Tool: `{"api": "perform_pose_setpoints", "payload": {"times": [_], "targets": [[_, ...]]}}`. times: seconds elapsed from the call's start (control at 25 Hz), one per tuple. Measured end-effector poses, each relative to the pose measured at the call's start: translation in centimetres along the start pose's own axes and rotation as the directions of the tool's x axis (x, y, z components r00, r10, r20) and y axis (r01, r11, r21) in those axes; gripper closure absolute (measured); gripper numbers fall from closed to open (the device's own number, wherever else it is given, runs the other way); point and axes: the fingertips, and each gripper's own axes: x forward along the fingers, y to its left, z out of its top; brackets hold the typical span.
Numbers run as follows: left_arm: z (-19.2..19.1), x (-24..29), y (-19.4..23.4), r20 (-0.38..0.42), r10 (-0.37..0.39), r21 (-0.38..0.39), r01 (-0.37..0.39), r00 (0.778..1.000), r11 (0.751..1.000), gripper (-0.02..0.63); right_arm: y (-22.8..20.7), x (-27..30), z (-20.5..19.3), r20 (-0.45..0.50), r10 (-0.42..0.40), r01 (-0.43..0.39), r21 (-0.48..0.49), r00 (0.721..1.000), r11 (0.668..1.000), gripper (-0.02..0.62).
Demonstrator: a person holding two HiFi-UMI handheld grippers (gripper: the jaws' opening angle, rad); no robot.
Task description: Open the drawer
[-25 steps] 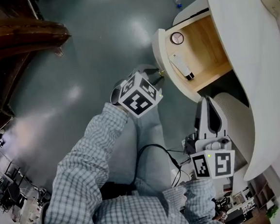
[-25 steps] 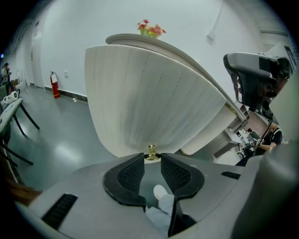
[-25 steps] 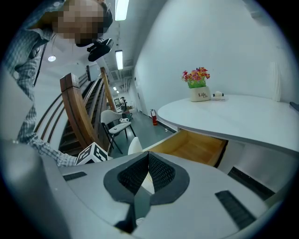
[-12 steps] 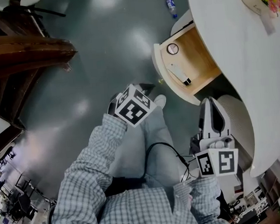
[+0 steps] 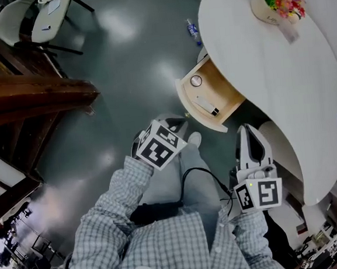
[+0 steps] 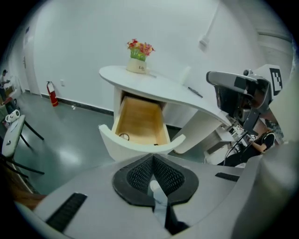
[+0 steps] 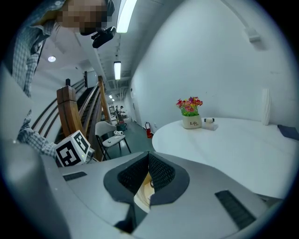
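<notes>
The drawer (image 5: 212, 92) under the white round table (image 5: 268, 63) stands pulled out, its wooden inside showing. A round object (image 5: 196, 80) and a white tube with a dark cap (image 5: 207, 105) lie in it. My left gripper (image 5: 176, 124) hangs above the floor, short of the curved white drawer front (image 6: 140, 145), shut with nothing in it. In the left gripper view its pads (image 6: 153, 161) meet below the open drawer (image 6: 140, 122). My right gripper (image 5: 249, 128) hovers by the table's edge, its jaws together and empty, apart from the drawer (image 7: 142, 191).
A pot of flowers (image 5: 277, 1) stands on the tabletop. A water bottle (image 5: 193, 31) lies on the floor beyond the drawer. A chair (image 5: 35, 19) and a wooden stair rail (image 5: 30, 96) are at the left. A cable runs over the person's lap (image 5: 195, 175).
Both grippers have risen. The left one has come away from the drawer front's knob. The drawer stays open and now looks farther off.
</notes>
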Motion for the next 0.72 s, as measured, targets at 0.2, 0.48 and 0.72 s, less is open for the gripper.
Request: {"api": "perform_pose_setpoints", "payload": {"times": [0.2, 0.48, 0.72], "targets": [[3.7, -3.1, -1.7, 0.055, 0.000, 0.046, -0.003, 0.999, 0.999, 0.600, -0.4, -1.5, 2.3, 0.032, -0.020, 0.021, -0.007, 0.999, 1.000, 0.586], [9.7, -7.5, -3.4, 0.199, -0.016, 0.098, -0.004, 0.980, 0.995, 0.600, -0.9, -2.6, 5.3, 0.088, -0.036, 0.038, -0.021, 0.996, 0.999, 0.586], [13.6, -11.7, -4.5, 0.326, -0.010, 0.161, -0.045, 0.945, 0.986, 0.600, -0.7, -3.3, 7.9, 0.121, -0.027, 0.032, -0.041, 0.992, 0.999, 0.586]]}}
